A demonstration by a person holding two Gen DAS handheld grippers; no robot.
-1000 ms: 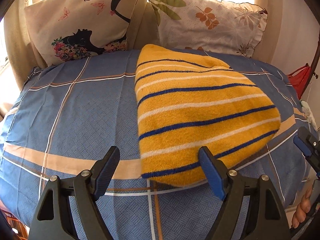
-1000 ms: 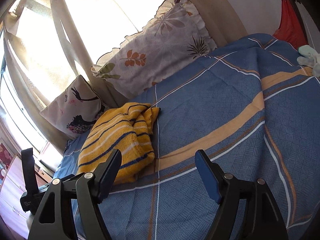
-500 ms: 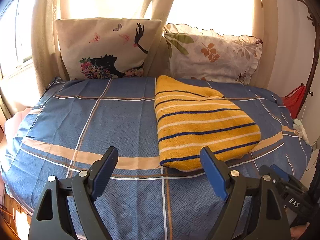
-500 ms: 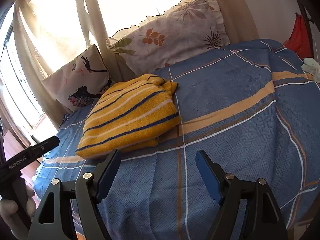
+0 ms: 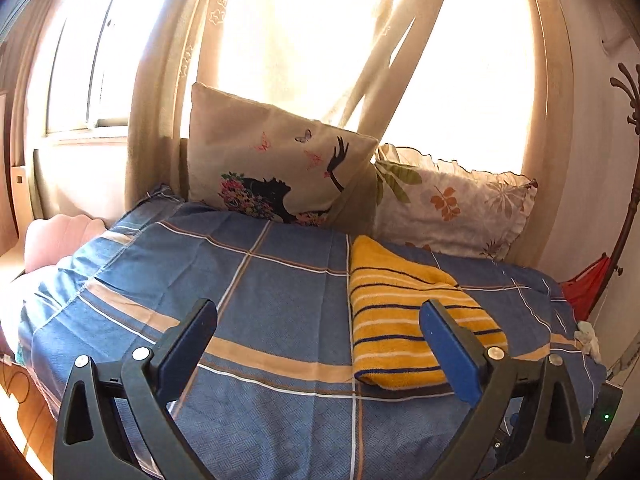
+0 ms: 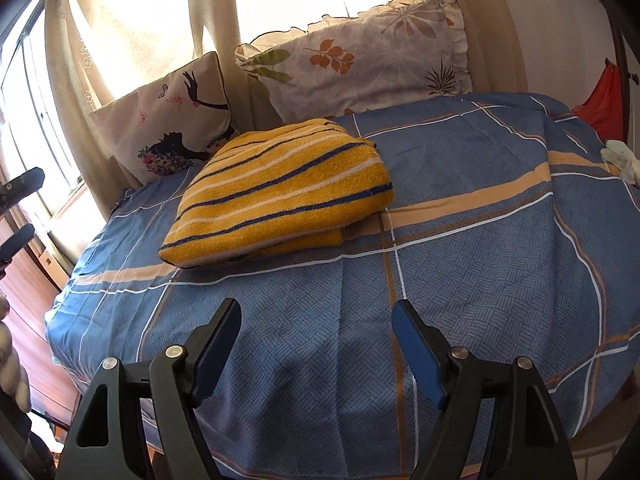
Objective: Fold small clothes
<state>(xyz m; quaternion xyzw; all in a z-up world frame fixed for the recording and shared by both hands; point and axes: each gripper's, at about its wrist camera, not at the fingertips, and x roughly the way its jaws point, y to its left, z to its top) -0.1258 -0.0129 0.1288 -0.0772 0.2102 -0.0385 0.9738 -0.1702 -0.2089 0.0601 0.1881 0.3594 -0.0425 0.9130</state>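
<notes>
Nearest in, both tongs are held wide with nothing between the pads. The left gripper (image 5: 316,328) has just been opened further and is empty; the right gripper (image 6: 316,328) is spread wide and empty too, hung over bare bedspread (image 6: 480,248).

The jumper (image 6: 280,192), yellow with blue and white stripes, is folded into a thick wedge and laid flat on the bedspread, apart from both tongs. Plenty of open cloth is left in front of the jumper and to its right in the right view; in the left view the open stretch is seen on the jumper's (image 5: 400,320) other side, up to the bed's edge.

Behind the jumper, two pillows are propped against the curtains: a silhouette one (image 5: 276,168) and a leafy one (image 5: 452,208) just past its far end.

Only in the right view: the other tongs' finger tips at the left edge, plus part of a hand (image 6: 10,364). Only in the left view: something pink (image 5: 56,240) past the bed's far-left edge.

A red bag (image 6: 604,100) and a pale rag (image 6: 620,158) are seen off the jumper's right.
</notes>
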